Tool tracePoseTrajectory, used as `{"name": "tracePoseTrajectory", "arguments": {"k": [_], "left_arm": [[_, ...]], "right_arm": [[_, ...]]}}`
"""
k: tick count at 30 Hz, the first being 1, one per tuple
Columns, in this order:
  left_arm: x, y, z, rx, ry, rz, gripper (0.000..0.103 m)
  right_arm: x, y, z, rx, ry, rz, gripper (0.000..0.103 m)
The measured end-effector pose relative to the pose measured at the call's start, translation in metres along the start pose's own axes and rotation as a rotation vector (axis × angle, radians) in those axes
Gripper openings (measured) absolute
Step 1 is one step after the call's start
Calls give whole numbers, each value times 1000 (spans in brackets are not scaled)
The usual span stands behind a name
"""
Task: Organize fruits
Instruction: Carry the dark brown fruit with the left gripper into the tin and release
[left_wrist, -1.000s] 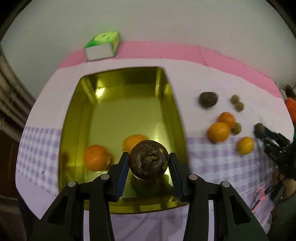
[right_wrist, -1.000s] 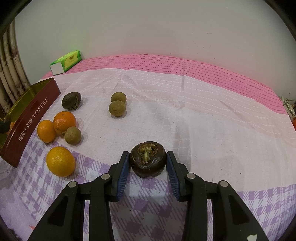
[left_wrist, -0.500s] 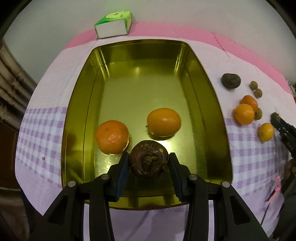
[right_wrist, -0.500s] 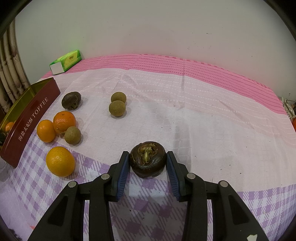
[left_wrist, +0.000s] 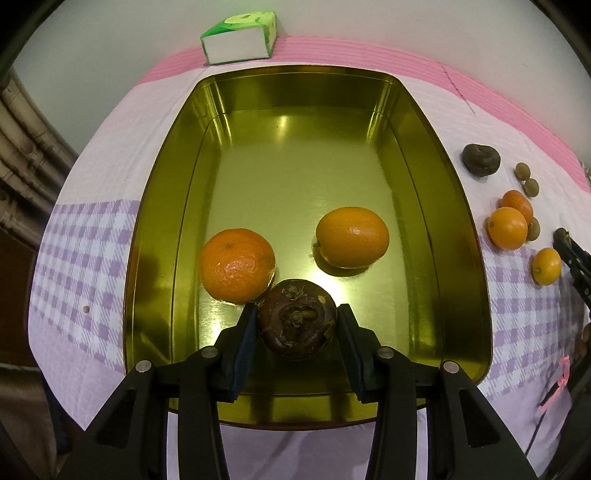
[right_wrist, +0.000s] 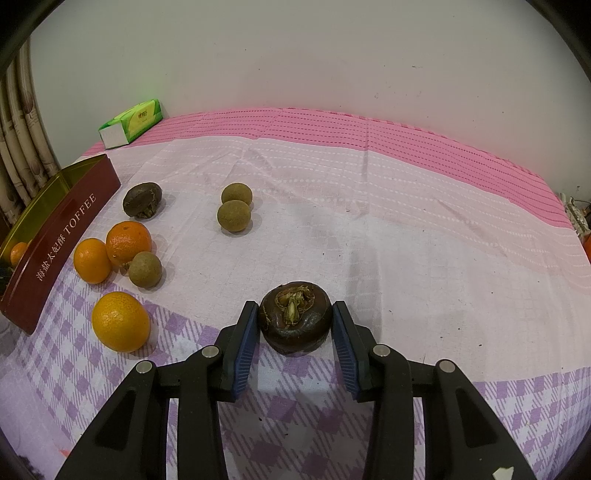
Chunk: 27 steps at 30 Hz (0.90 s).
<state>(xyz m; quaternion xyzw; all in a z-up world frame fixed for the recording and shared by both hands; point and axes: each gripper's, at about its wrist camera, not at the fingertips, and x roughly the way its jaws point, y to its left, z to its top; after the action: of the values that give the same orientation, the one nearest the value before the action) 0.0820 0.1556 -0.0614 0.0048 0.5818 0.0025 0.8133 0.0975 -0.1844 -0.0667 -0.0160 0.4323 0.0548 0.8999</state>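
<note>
My left gripper (left_wrist: 297, 308) is shut on a dark brown round fruit (left_wrist: 297, 325) and holds it low over the near end of the gold tin (left_wrist: 155, 206). Two oranges (left_wrist: 238, 265) (left_wrist: 352, 236) lie in the tin just beyond it. My right gripper (right_wrist: 294, 306) is shut on a second dark brown fruit (right_wrist: 294, 319) low over the checked cloth. Left of it on the cloth lie three oranges (right_wrist: 120, 321) (right_wrist: 92, 260) (right_wrist: 128, 243), three small greenish-brown fruits (right_wrist: 145, 268) (right_wrist: 234, 215) (right_wrist: 236, 194) and another dark fruit (right_wrist: 142, 199).
The tin's red side (right_wrist: 55, 236) reads TOFFEE and stands at the far left of the right wrist view. A green and white box (left_wrist: 240, 38) sits behind the tin by the wall. Pink and lilac cloth (right_wrist: 406, 229) stretches bare to the right.
My left gripper has come down toward the tin with its fruit, so the tin and its two oranges look larger and closer. The right gripper and its fruit have not moved.
</note>
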Motion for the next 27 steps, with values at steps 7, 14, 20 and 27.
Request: {"name": "tracePoseTrajectory", "arguments": {"k": [7, 14, 20, 27], "left_arm": [[1, 8, -1, -10, 6, -8, 44], [-5, 4, 2, -12, 2, 1, 45], [-18, 8, 5, -26, -16, -1, 53], [-40, 18, 7, -31, -54, 2, 63]], "right_arm": [[0, 0, 0, -1, 0, -1, 38], [0, 1, 0, 0, 0, -1, 38], [0, 1, 0, 0, 0, -1, 38], [0, 1, 0, 0, 0, -1, 38]]}}
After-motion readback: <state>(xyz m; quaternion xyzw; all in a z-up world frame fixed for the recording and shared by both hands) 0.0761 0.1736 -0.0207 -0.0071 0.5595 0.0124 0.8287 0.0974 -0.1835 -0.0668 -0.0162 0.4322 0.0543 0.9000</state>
